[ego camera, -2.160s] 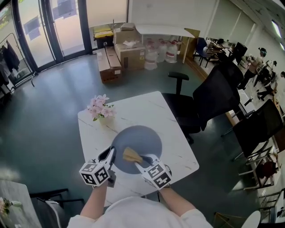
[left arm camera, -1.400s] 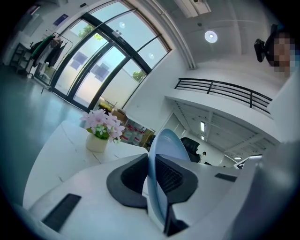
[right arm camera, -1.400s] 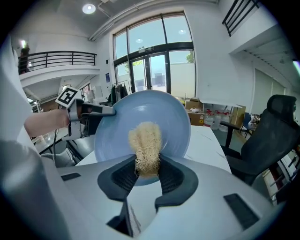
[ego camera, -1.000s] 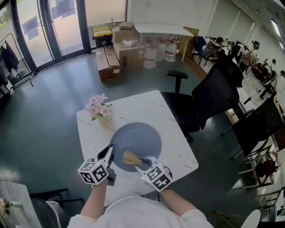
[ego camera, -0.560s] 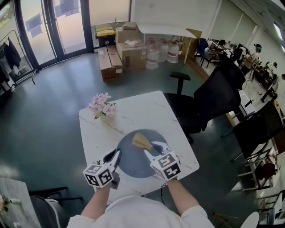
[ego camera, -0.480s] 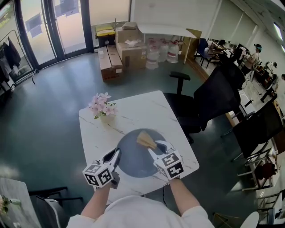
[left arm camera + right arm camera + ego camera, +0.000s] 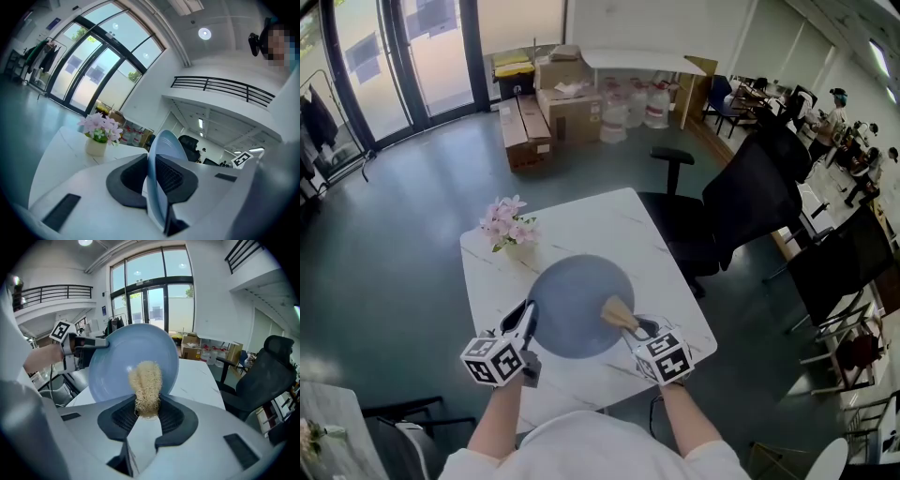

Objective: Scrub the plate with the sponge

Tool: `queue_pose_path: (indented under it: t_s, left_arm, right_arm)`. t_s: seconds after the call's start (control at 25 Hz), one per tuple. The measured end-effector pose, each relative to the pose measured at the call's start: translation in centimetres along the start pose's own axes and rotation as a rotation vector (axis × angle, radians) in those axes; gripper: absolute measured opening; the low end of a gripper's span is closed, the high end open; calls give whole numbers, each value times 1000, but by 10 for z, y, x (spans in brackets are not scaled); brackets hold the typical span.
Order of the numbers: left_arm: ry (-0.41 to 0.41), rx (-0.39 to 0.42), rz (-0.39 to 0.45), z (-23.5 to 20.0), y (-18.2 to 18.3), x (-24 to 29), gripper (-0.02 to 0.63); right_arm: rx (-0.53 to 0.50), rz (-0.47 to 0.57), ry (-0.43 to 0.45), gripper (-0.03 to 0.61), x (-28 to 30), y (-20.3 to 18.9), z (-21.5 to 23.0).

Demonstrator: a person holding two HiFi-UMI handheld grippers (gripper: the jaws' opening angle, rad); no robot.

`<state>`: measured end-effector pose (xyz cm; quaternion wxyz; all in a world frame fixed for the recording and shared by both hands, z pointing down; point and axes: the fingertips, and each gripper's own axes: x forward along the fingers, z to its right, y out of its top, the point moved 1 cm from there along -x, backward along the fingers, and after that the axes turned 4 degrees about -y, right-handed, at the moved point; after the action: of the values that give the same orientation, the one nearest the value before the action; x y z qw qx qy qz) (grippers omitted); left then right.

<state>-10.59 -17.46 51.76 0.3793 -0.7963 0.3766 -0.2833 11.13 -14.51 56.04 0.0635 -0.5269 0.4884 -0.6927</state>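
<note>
The left claw [image 7: 151, 176] is clamped on the rim of the pale blue plate [image 7: 578, 305]. Both dark pads press on the rim's two sides, and the plate runs edge-on straight out from between them. Seen from above, this claw grips the plate's near-left edge, and the rest of the plate extends ahead and to its right over the white marble table [image 7: 609, 225]. I cannot tell whether the plate's far edge rests on the table.

The right claw [image 7: 147, 412] is closed on a tan, fibrous sponge [image 7: 146, 380]. The sponge's lower end is pinched between the pads and the rest stands out beyond the fingertips. Just ahead of this claw the plate's face is turned toward it and fills the middle of its view, with the sponge's free end lying against that face. From the head view the sponge sits on the plate's near-right part, close to the rim, and the right claw is just behind it at the table's near-right.

A small pot of pink flowers [image 7: 508, 225] stands on the table beyond the left claw, apart from the plate. A black office chair [image 7: 741, 211] stands past the table's right side.
</note>
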Motion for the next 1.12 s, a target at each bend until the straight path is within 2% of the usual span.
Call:
queue_pose_path:
  t_s: [0.32,0.56,0.88,1.12]
  left_arm:
    - [25,7,29,-8,10,1,48]
    - [20,13,6,-6,2,2,50]
    - [-2,-26,-35,-3,-19,6,49]
    - [4,-108,-34,-12,-30,11,49]
  right_arm:
    - [-72,-79,188,117,18,-18,-70]
    - [-134,-72,313,117,29,-9,-122]
    - [-132,-38,315,117,32,3,-121]
    - [-93,-23,308,117,27,0,-114]
